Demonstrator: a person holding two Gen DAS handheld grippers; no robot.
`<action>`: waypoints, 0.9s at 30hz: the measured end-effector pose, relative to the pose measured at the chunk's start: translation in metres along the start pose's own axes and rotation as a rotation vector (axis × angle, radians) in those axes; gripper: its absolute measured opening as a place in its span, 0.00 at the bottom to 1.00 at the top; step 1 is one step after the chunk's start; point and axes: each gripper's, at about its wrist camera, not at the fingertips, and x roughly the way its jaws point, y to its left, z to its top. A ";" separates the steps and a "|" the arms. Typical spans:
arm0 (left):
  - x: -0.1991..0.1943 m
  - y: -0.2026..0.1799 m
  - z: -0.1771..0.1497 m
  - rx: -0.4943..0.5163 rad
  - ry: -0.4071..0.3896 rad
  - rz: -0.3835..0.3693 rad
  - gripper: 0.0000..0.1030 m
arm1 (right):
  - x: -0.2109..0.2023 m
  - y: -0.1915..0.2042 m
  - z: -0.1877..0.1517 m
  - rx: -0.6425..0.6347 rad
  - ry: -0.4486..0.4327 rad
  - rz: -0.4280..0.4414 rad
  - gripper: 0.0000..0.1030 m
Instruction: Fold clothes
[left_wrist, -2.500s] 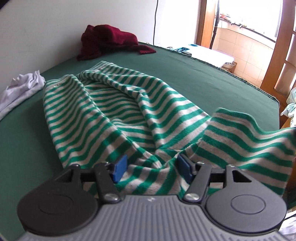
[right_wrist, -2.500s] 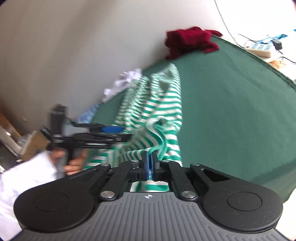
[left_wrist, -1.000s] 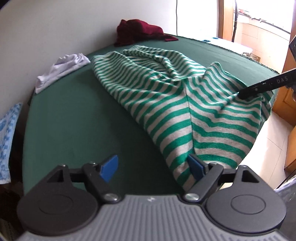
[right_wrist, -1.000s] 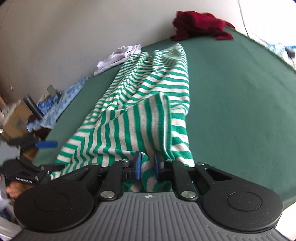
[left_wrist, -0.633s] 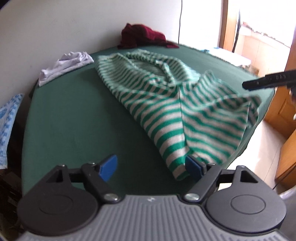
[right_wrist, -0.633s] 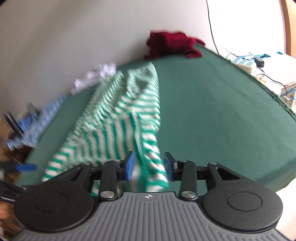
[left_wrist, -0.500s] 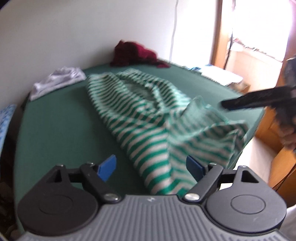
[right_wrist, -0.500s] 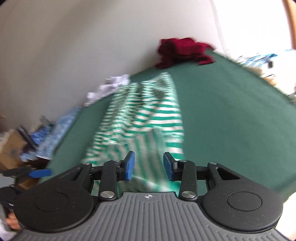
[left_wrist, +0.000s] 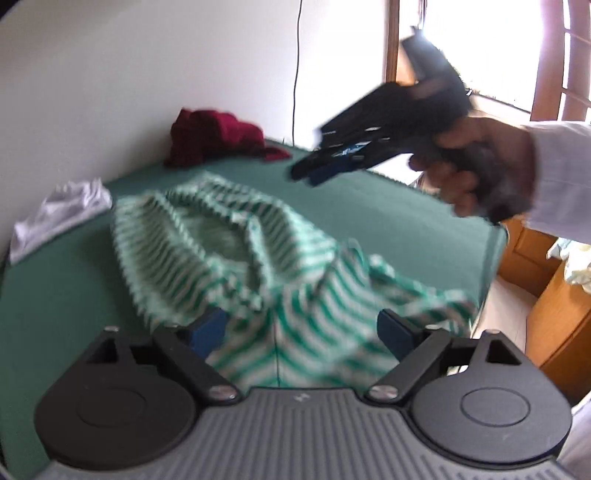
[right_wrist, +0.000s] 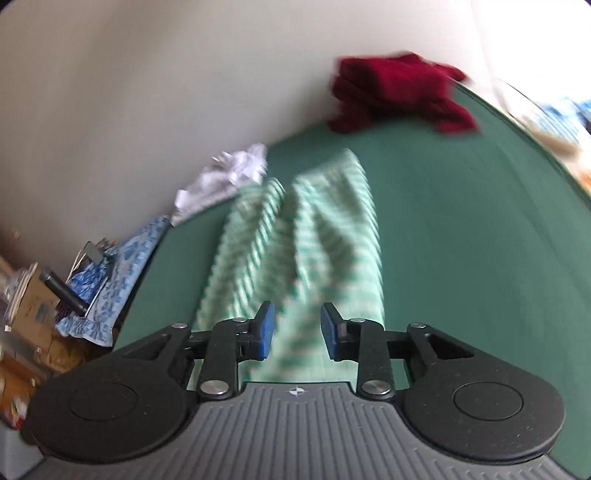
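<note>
- Your green-and-white striped garment (left_wrist: 258, 266) lies rumpled on the green worktop (left_wrist: 66, 280), running lengthways from the near edge toward the wall, with ridges and a hollow in its middle and its near end bunched at the worktop's edge.
- By my reading it is not folded as it lies: no flat layers and no squared edges show, only a loose, twisted spread. Both views are blurred, so finer creases cannot be made out.
- A dark red garment (right_wrist: 395, 96) sits in a heap at the far end by the wall, and a white garment (right_wrist: 225, 177) lies crumpled at the worktop's left edge. Neither looks folded, so they seem left to do as well.
- Your left claw (left_wrist: 299, 330) stands wide open just over the near end of the striped garment; cloth shows between its blue pads (left_wrist: 207, 328), but nothing is pinched.
- Your right claw (right_wrist: 295, 330) is partly open, its pads clearly apart, with striped cloth beneath the gap and no hold on it.
- From the left view, your right hand (left_wrist: 480, 170) carries that claw in the air above the worktop, well clear of the cloth.
- A blue patterned cloth (right_wrist: 122, 266) hangs off the worktop's left side.
</note>
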 end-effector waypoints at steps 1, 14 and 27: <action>0.015 -0.001 0.009 -0.014 0.012 -0.022 0.84 | 0.009 0.000 0.016 -0.034 0.004 0.005 0.30; 0.146 0.055 0.040 -0.320 0.157 -0.016 0.74 | 0.180 0.032 0.111 -0.282 0.085 -0.033 0.37; 0.131 0.062 0.031 -0.398 0.097 0.105 0.03 | 0.188 0.016 0.125 -0.164 0.001 0.101 0.08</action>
